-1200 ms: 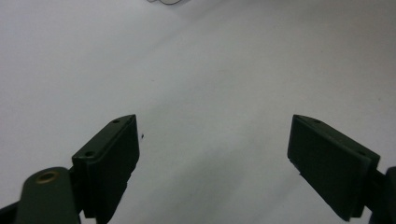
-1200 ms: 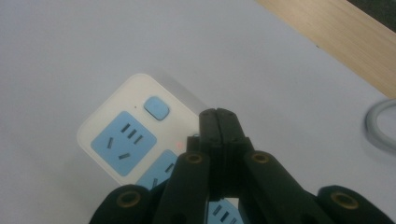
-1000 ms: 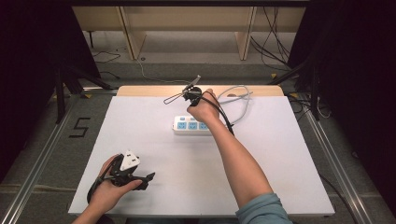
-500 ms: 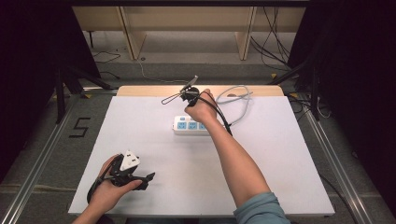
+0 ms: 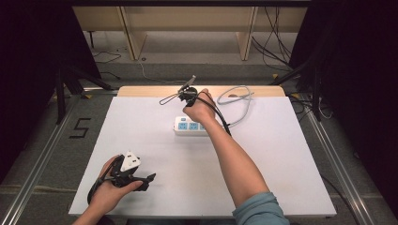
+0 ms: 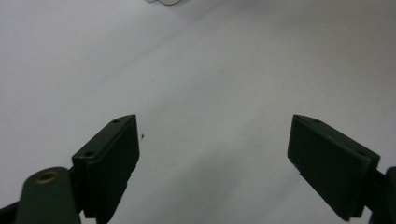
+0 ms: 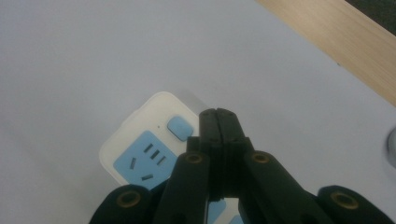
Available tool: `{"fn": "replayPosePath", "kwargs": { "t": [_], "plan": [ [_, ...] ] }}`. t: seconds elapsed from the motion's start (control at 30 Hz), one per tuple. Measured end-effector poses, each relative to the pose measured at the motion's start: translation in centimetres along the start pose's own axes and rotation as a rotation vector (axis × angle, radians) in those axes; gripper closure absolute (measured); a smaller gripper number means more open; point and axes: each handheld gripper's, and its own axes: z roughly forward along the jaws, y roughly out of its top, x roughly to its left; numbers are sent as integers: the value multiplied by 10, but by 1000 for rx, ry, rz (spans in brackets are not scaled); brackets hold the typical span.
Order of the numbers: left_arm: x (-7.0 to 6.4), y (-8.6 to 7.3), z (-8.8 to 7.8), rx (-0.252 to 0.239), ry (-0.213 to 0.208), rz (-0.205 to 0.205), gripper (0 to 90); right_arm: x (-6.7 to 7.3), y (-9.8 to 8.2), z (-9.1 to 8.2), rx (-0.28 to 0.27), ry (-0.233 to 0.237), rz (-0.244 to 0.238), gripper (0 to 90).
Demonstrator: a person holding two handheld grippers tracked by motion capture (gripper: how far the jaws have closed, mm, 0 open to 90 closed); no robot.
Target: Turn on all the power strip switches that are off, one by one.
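Note:
A white power strip [image 5: 187, 125] with blue sockets lies on the white table [image 5: 281, 154], toward the back middle. My right gripper [image 5: 188, 97] hovers over its left end, pointing down. In the right gripper view the jaws are shut with nothing between them, and the right gripper [image 7: 217, 114] has its tips just beside the blue button [image 7: 180, 127] at the end of the power strip [image 7: 140, 154]. I cannot tell whether they touch it. My left gripper [image 5: 149, 178] rests at the near left of the table. In its own view the left gripper [image 6: 212, 140] stands open over bare table.
The strip's grey cable [image 5: 241, 101] loops toward the back right of the table. A wooden strip [image 5: 141, 90] runs along the table's far edge. Metal rails flank both sides. The floor to the left carries a painted 5 [image 5: 80, 127].
My right hand has shifted slightly left above the strip's end. The left hand has kept still.

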Motion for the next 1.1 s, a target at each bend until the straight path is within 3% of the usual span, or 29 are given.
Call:
{"fn": "replayPosePath", "kwargs": {
  "t": [1.1],
  "plan": [
    [1, 0, 0, 1, 0, 5, 167, 11, 7, 13, 18, 10, -7, 900]
  ]
}}
